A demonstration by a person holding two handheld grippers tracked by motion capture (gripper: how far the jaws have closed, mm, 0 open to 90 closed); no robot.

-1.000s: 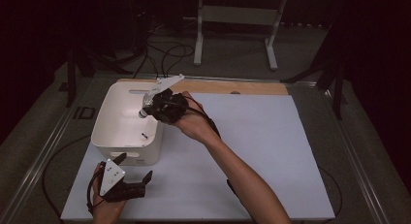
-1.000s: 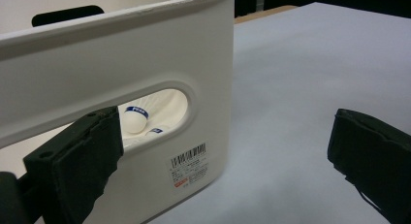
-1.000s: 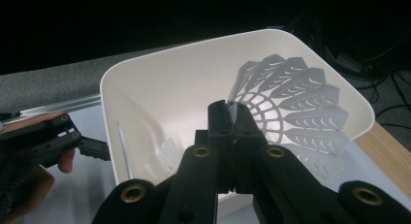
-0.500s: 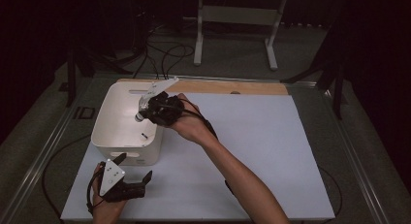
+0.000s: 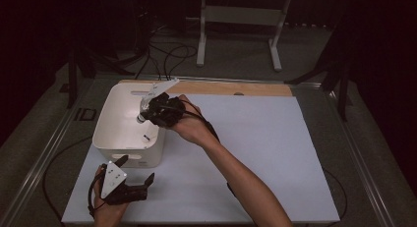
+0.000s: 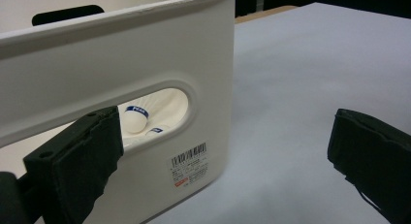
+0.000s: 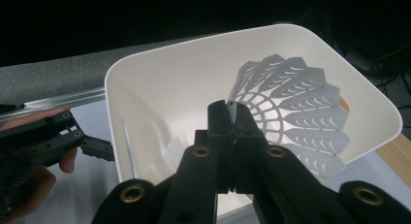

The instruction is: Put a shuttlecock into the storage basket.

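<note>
Over the white bin (image 5: 115, 138) hangs my right gripper (image 5: 150, 113), pointing down into it. It is shut on the skirt edge of a white plastic shuttlecock (image 7: 295, 112), pinched at the tips of my right gripper (image 7: 231, 111) above the bin's floor (image 7: 174, 88). More white shuttlecocks (image 7: 169, 153) lie at the bottom. My left gripper (image 5: 136, 169) rests on the white table sheet just in front of the bin, open and holding nothing. Its pads (image 6: 82, 161) frame the bin's front wall (image 6: 121, 54), where a handle slot shows shuttlecock corks with blue bands (image 6: 135, 118).
The white sheet (image 5: 275, 148) spreads wide to the right of the bin. A wooden strip (image 5: 236, 88) runs along its far edge and metal rails (image 5: 34, 168) border the table. A white stand (image 5: 241, 20) and cables lie on the floor beyond.
My right gripper, with the shuttlecock in it, has edged slightly left over the bin. The left gripper has stayed where it was.
</note>
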